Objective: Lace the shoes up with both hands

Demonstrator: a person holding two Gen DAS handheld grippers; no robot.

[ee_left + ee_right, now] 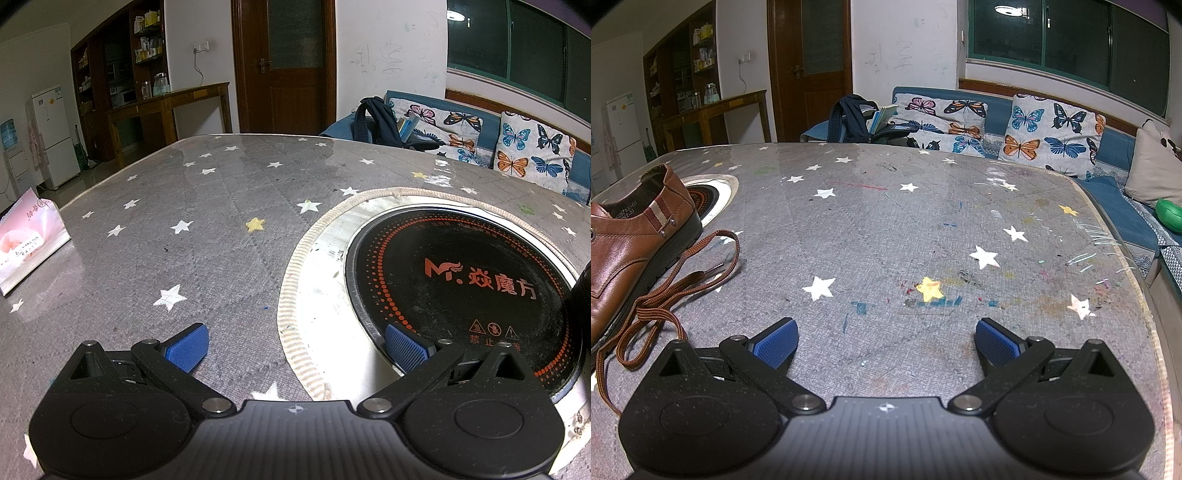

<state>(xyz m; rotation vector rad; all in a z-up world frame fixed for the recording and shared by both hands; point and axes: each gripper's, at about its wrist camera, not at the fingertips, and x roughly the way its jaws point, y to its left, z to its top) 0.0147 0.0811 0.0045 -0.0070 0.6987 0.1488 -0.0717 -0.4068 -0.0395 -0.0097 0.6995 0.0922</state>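
A brown leather shoe (624, 243) with a black sole lies at the left edge of the right wrist view, heel toward the far side. Its brown lace (668, 291) trails loose in loops on the table beside the sole, one tip lying free. My right gripper (886, 343) is open and empty, low over the grey star-patterned table (886, 229), to the right of the lace. My left gripper (295, 345) is open and empty, above the table beside a round black induction hob (461, 280). A dark shape (581, 306) at the right edge of the left wrist view is cut off.
A pink tissue pack (26, 243) stands at the table's left edge. Behind the table are a blue sofa with butterfly cushions (1045, 133), a dark backpack (857, 118), a brown door (812, 66) and wooden shelves (122, 81). The table's right edge (1137, 280) is near my right gripper.
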